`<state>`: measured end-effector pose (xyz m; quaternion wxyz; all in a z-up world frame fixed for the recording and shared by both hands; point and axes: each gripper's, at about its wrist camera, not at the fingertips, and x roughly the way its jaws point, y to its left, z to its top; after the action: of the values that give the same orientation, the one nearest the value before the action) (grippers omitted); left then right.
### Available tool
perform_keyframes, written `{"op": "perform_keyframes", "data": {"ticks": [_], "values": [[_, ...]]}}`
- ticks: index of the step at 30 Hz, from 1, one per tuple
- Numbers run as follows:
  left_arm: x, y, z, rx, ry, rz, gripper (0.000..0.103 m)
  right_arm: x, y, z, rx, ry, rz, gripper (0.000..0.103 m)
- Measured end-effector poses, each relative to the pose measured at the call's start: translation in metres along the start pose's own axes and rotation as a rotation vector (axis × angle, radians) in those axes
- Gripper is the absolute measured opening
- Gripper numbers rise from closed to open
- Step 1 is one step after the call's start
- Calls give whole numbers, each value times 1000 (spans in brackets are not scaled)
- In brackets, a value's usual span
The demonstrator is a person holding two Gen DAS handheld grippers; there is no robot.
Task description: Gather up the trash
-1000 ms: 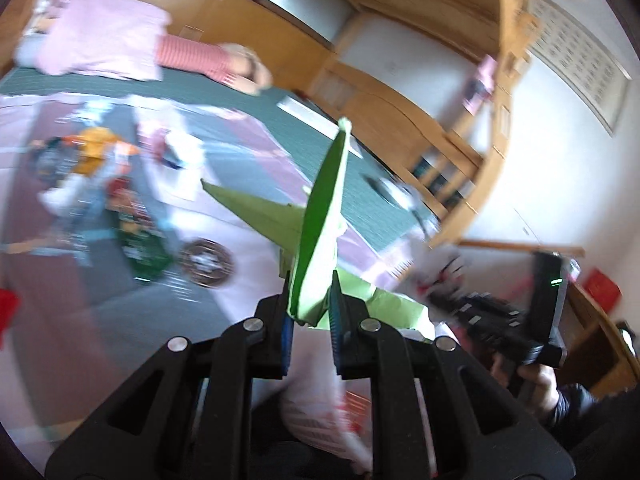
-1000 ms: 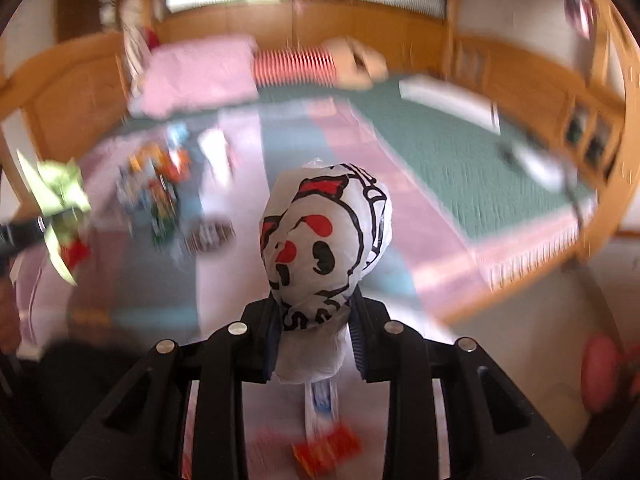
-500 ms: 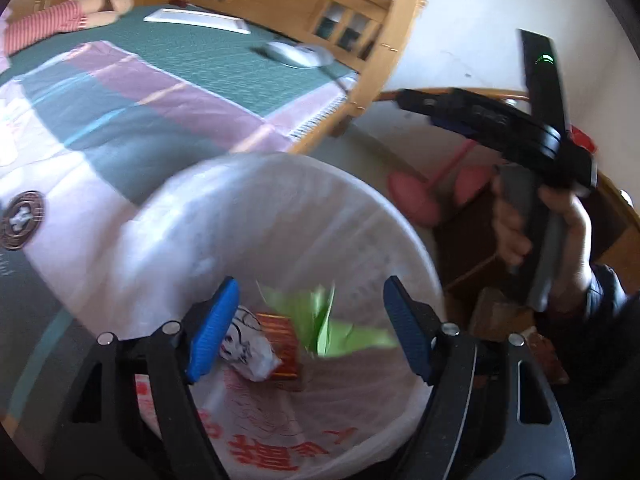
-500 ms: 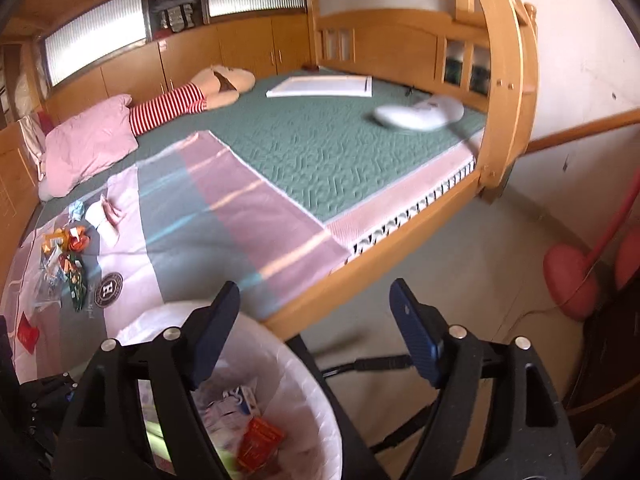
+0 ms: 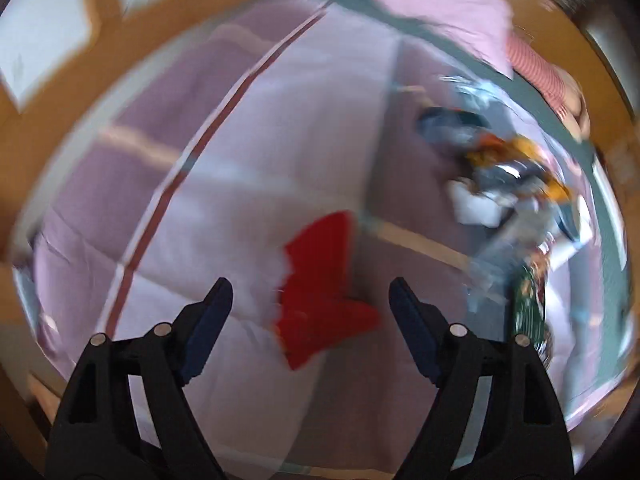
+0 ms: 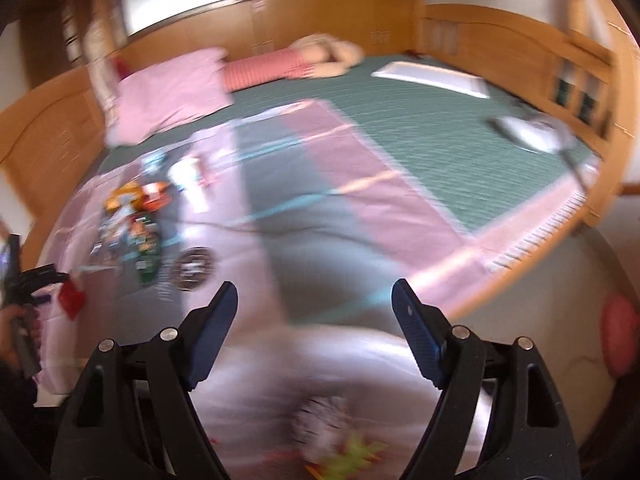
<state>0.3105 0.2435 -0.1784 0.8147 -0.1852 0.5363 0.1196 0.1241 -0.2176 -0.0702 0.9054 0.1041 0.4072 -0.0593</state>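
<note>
Nearest, the left gripper is seen with jaws opening and nothing gripped, poised above a red wrapper lying on the pink bedspread near its left edge. Similarly, the right gripper is spread wide and empty over the lined bin. Farther off, a litter pile lies towards the pillow.

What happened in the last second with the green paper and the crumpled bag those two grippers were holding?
Both were dropped into the bin. The left gripper, its jaws opening and empty, swung back over a red wrapper on the bed; the right gripper is open. The pile of wrappers stayed put.
</note>
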Motion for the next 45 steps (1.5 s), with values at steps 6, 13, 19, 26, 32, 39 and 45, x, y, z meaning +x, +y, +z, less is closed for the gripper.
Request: {"op": "perform_keyframes", "data": {"ticks": [6, 13, 19, 26, 32, 39, 45], "values": [[35, 3, -2, 59, 106, -34, 81, 92, 133, 30, -202, 88, 151, 78], [32, 3, -17, 47, 134, -80, 81, 214, 228, 27, -359, 254, 47, 78], [21, 6, -18, 59, 115, -73, 81, 243, 225, 15, -260, 319, 30, 46], [3, 43, -10, -120, 90, -166, 81, 180, 210, -5, 19, 421, 301, 31], [13, 48, -12, -146, 119, -177, 81, 107, 206, -4, 3, 218, 281, 31], [29, 10, -18, 15, 84, -98, 67, 60, 230, -10, -172, 0, 206, 31], [26, 2, -24, 59, 97, -174, 27, 53, 231, -8, -198, -58, 184, 31]]}}
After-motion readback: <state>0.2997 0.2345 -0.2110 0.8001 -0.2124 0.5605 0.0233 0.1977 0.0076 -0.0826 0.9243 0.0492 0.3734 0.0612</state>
